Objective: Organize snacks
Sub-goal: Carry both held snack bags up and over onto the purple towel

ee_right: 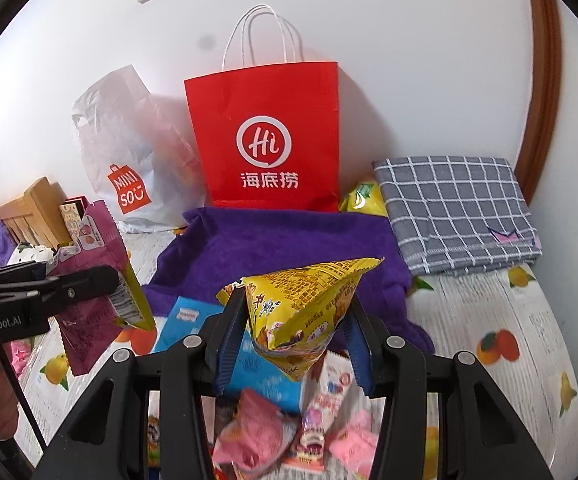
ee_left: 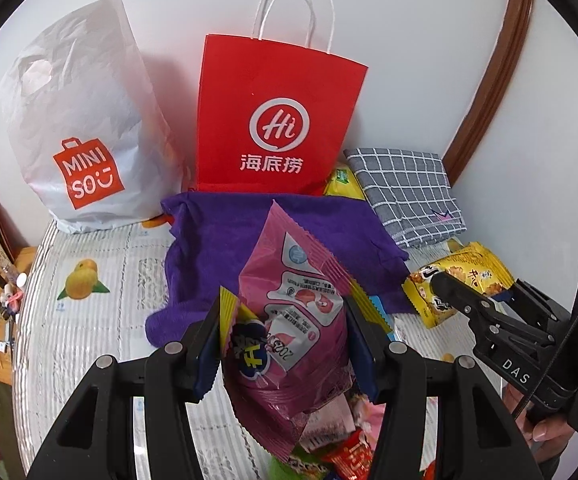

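Left gripper (ee_left: 283, 344) pinches a pink crinkle-edged foil snack pouch (ee_left: 293, 320) w/ a small yellow-edged packet (ee_left: 241, 336) pressed against it on the left pad; both held up off the bed, blue pads squeezing the pouch sides. Right gripper (ee_right: 295, 334) is clamped on a yellow puffed snack bag w/ cartoon print (ee_right: 309, 304), also lifted, its top corner pointing right. In the left wrist view the right gripper (ee_left: 477, 300) shows at the right edge w/ the same yellow bag (ee_left: 469, 276) between its fingers, and a hand (ee_left: 545, 428) on the handle below. In the right wrist view the left gripper (ee_right: 117, 280) shows at the left edge w/ the pink pouch (ee_right: 89, 300) hanging from it. Under the right gripper lies a loose heap of snacks: light blue flat pack (ee_right: 265, 376), pink small packets (ee_right: 253, 436), a white-pink wrapper (ee_right: 337, 388). Just behind, a purple fleece towel (ee_right: 289, 240) is spread on the white fruit-print quilted bedcover (ee_right: 509, 340). Past the towel a red paper carrier bag w/ white twisted handles (ee_right: 265, 132) stands upright against the wall; a white crumpled plastic shopping bag w/ orange logo (ee_right: 129, 152) stands beside it to the left. Right of the red bag: a folded grey checked cloth (ee_right: 457, 208), w/ a yellow-green pack (ee_right: 363, 196) between cloth and bag.
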A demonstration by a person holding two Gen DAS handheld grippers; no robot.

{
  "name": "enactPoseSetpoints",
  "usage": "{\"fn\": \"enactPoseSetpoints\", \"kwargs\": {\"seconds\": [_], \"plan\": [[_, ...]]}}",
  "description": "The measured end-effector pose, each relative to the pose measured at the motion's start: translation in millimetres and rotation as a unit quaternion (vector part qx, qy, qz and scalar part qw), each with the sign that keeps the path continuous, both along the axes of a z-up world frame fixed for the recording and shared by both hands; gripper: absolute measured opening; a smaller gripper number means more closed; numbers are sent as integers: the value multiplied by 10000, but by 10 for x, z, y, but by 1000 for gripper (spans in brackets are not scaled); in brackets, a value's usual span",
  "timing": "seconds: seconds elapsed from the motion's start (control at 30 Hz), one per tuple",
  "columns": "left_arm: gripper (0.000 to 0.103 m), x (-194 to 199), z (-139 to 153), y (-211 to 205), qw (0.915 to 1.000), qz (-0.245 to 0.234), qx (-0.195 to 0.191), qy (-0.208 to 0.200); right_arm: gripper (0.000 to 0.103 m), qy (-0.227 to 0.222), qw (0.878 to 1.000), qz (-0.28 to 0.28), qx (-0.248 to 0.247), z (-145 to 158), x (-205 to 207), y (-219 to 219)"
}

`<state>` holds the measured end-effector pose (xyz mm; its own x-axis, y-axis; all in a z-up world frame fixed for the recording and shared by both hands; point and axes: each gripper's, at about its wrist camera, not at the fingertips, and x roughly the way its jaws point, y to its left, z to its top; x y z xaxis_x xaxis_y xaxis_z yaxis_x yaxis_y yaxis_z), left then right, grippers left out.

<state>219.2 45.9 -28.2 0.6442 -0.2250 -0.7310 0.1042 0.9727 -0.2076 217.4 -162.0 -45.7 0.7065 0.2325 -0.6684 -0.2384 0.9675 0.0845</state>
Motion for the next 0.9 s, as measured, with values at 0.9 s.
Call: {"fn": "enactPoseSetpoints", "kwargs": {"seconds": [0.9], "plan": [[52,811,-162,20,9989,10,432,165,47,17,9998,131,160,10,1078,52]]}}
